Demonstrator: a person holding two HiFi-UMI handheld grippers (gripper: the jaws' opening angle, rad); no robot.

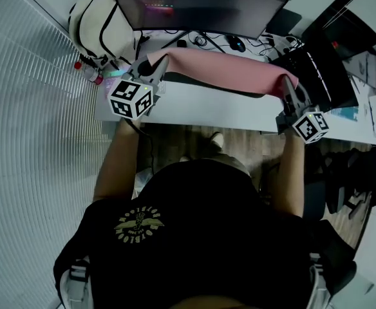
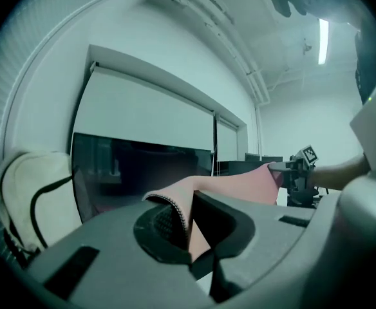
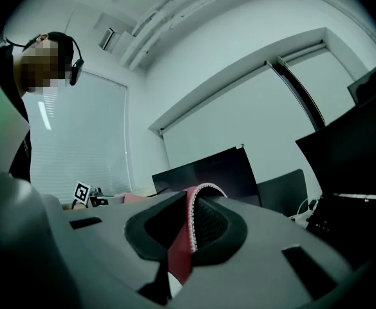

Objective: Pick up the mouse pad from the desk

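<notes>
Fingers of left gripper and right gripper clamp the mouse pad.
Mid-lift, it seems; next, raise both ends evenly off the counter.

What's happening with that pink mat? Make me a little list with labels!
thing held: pink mouse pad, stretched between both tongs
left tongs: shut on the pad's left end
right tongs: shut on the pad's right end
pad and desk: pad looks raised off the white desk
behind the pad: dark monitor
at the desk's left end: white bag
</notes>
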